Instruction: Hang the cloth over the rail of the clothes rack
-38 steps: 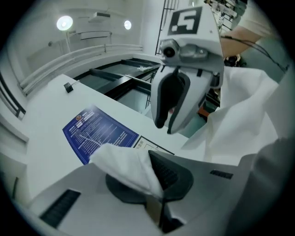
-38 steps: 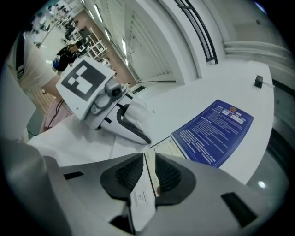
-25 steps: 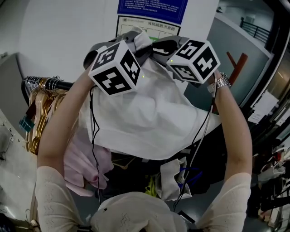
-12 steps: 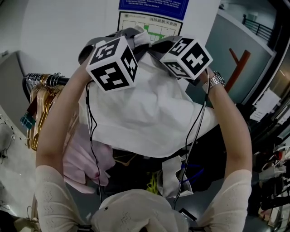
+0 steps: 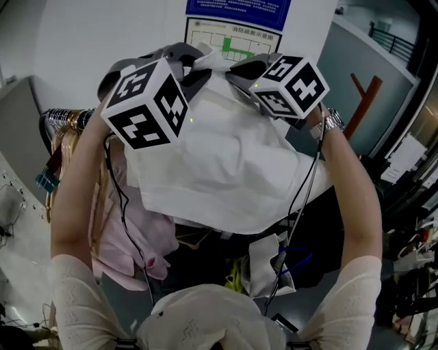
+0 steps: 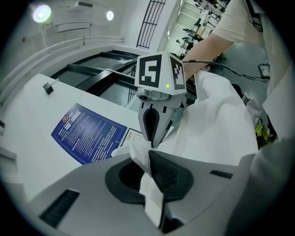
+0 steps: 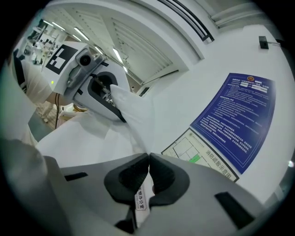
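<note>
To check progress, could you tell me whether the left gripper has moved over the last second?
Yes: the left gripper shifted left, away from the wall poster, toward the hangers.

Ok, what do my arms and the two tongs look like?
The left tongs and right tongs are grey plastic with dark ribbed pads. The left cube and right cube on them are white with black square markers. Thin black cables trail from them. You wear a cream knit top with short sleeves and a metal wristwatch.

A blue poster [image 5: 237, 5] hangs on the far wall [image 5: 89, 41]; hangers [image 5: 63, 154] at left, perhaps a pink shirt [image 5: 137, 236] beside them.
</note>
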`<state>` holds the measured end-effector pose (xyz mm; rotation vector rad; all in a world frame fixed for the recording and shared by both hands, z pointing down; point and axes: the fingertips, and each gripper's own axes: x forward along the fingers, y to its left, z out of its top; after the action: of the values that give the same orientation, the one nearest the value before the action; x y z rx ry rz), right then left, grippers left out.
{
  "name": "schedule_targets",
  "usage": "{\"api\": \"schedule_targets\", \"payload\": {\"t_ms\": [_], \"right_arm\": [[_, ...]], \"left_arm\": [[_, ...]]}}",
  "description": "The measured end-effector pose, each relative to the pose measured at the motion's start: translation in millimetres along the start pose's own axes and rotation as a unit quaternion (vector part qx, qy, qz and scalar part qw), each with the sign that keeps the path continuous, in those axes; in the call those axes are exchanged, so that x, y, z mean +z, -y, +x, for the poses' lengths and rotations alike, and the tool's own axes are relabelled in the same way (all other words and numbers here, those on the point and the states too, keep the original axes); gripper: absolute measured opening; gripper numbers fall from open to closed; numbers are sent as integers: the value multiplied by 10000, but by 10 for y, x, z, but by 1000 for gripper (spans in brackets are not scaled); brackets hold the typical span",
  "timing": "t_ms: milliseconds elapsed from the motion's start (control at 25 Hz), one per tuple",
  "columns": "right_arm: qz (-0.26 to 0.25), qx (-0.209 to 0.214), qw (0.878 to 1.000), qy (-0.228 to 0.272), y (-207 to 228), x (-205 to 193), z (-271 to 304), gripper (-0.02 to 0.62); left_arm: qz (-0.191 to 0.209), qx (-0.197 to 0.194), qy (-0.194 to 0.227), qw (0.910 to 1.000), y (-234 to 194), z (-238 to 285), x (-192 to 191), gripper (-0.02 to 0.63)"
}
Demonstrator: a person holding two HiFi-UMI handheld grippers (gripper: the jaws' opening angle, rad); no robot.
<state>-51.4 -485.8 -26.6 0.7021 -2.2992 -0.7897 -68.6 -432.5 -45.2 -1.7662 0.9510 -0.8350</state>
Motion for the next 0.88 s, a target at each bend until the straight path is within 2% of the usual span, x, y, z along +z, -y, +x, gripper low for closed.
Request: {"api": "schedule_targets", "payload": {"t_ms": [320,520,640,760,880], "right_arm": [[6,69,9999,-106,-54,-30,9,23],[-10,50,9996,-291,-38,-133,31,23],[-4,32,9997,-237,-54,-136,12,25],[180,-31,9996,-208,-23,-134,2,28],[362,-224,9987,-277,65,-172,-14,89]], "left_arm": [[-80,-90,-72,9999,115,-248,-184,18],[-178,206,-101,9996,8,-492,-304,17],[-293,59,-17,9996,64,-563,-256,17],[-198,-182,-116,9996,263,-512,-283,18],[-120,-334,-241,9991,405,-486,-356,17]]}}
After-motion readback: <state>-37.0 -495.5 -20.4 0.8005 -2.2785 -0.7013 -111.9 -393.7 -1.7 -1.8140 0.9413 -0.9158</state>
